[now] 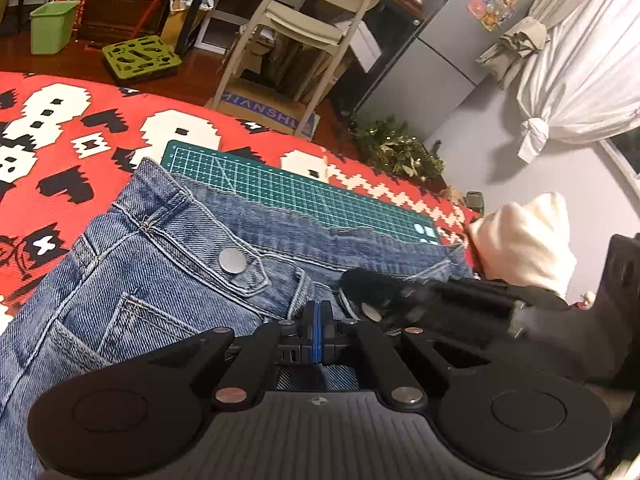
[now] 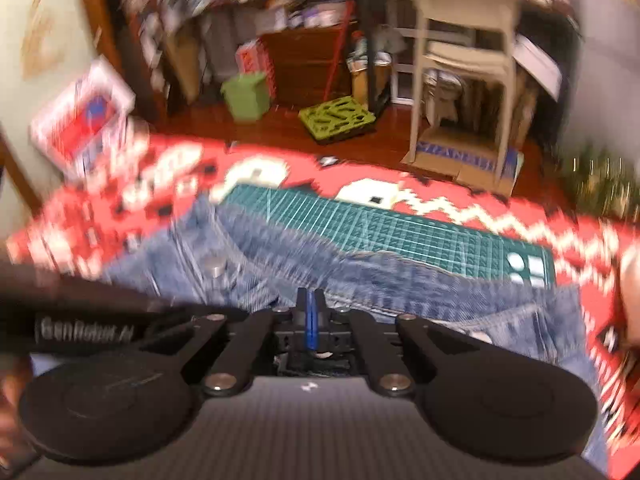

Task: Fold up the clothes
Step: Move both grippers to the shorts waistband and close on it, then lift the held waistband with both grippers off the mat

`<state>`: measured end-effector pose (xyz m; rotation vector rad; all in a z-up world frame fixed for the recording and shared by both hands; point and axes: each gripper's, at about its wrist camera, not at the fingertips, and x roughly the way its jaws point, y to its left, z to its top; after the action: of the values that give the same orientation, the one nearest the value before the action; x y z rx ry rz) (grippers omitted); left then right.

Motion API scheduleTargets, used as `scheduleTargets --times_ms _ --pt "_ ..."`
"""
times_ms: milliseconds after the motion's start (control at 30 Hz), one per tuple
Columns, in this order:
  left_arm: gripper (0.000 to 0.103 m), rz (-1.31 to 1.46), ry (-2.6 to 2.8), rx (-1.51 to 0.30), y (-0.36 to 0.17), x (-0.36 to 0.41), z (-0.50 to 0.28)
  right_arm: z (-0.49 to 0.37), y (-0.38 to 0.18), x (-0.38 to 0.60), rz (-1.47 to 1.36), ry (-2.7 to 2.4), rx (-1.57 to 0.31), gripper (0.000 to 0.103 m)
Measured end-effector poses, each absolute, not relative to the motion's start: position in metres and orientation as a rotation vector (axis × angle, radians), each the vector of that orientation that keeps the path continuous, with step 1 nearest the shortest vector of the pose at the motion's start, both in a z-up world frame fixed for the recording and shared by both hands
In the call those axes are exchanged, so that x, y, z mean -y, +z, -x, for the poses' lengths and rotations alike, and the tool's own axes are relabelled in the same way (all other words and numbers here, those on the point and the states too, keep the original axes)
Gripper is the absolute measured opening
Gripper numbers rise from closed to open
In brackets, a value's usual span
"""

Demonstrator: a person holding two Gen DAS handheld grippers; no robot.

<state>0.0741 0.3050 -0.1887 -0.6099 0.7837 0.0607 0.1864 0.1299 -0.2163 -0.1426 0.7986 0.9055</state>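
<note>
Behind us stands a cluttered room: a pale chair, a green bin on the wooden floor and a white curtain tied at the window. We work over a surface covered by a red patterned cloth, with a green cutting mat lying on it. Our blue jeans lie across the cloth, waistband toward the mat and overlapping its near edge, the metal button facing up.

Our left gripper is clenched, its blue pads pressed together right at the waistband near the fly; we cannot tell whether denim is pinched between them. Our right gripper is likewise clenched over the waistband, and whether it grips fabric is hidden by motion blur. From the left wrist view we see the right tool's black body just beside ours, with a cream-coloured sleeve behind it.
</note>
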Motion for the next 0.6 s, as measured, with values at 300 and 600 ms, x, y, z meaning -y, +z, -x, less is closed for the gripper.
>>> scheduleTargets --times_ms 300,600 --pt "0.000 0.570 -0.019 -0.798 -0.183 -0.281 -0.087 -0.187 -0.207 -0.055 0.002 0.844 -0.841 0.001" --pt "0.001 0.453 0.060 -0.838 -0.189 -0.274 -0.091 -0.188 -0.222 -0.066 0.090 0.828 -0.814 0.001"
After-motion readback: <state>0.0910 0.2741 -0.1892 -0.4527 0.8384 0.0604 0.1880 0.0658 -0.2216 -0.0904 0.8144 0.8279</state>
